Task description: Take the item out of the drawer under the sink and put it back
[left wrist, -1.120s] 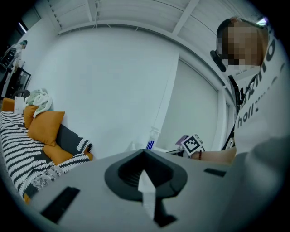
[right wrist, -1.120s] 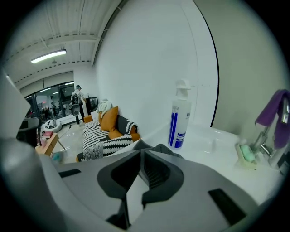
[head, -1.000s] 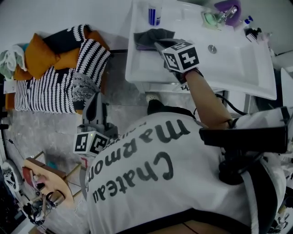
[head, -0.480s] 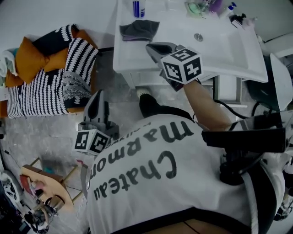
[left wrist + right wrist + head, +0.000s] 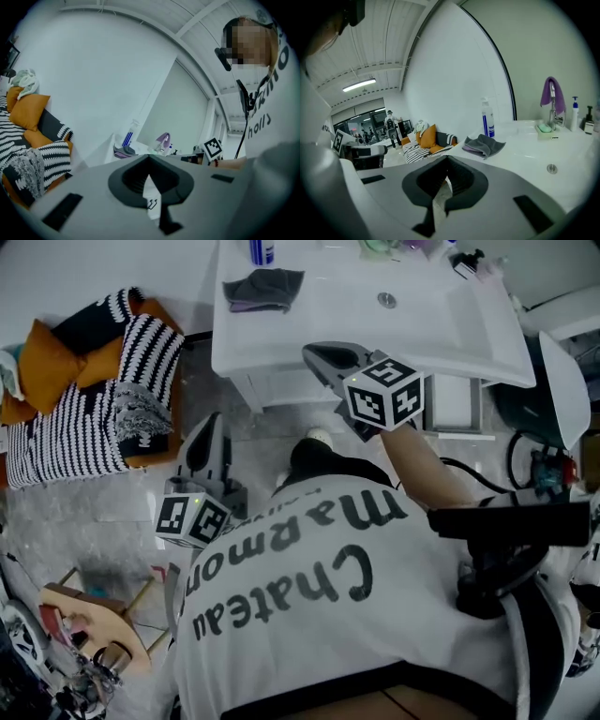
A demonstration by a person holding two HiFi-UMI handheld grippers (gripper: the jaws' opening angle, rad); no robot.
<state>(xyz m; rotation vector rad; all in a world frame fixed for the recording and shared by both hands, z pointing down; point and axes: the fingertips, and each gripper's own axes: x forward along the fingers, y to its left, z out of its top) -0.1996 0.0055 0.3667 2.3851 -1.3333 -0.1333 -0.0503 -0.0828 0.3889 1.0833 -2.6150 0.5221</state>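
Note:
A crumpled grey cloth (image 5: 264,287) lies on the left end of the white sink counter (image 5: 319,324); the right gripper view also has the grey cloth (image 5: 483,144), beyond the jaws. My right gripper (image 5: 315,354) hovers over the counter's front edge, near the cabinet front (image 5: 281,385) below the basin. It is shut with nothing in it, its jaws (image 5: 447,160) meeting. My left gripper (image 5: 210,426) hangs low at the person's left side over the floor. It too is shut and empty (image 5: 149,158), its jaws pointing toward the sink.
On the counter stand a blue-and-white bottle (image 5: 488,118), a faucet draped with a purple cloth (image 5: 552,98), a soap dish (image 5: 544,128) and dispensers (image 5: 574,112). A sofa with striped and orange cushions (image 5: 84,399) sits at the left, a wooden stool (image 5: 94,620) at the lower left.
My right gripper was at the grey cloth on the counter and has drawn back to the sink's front edge. The cloth stays where it lay. The left gripper has hardly moved.

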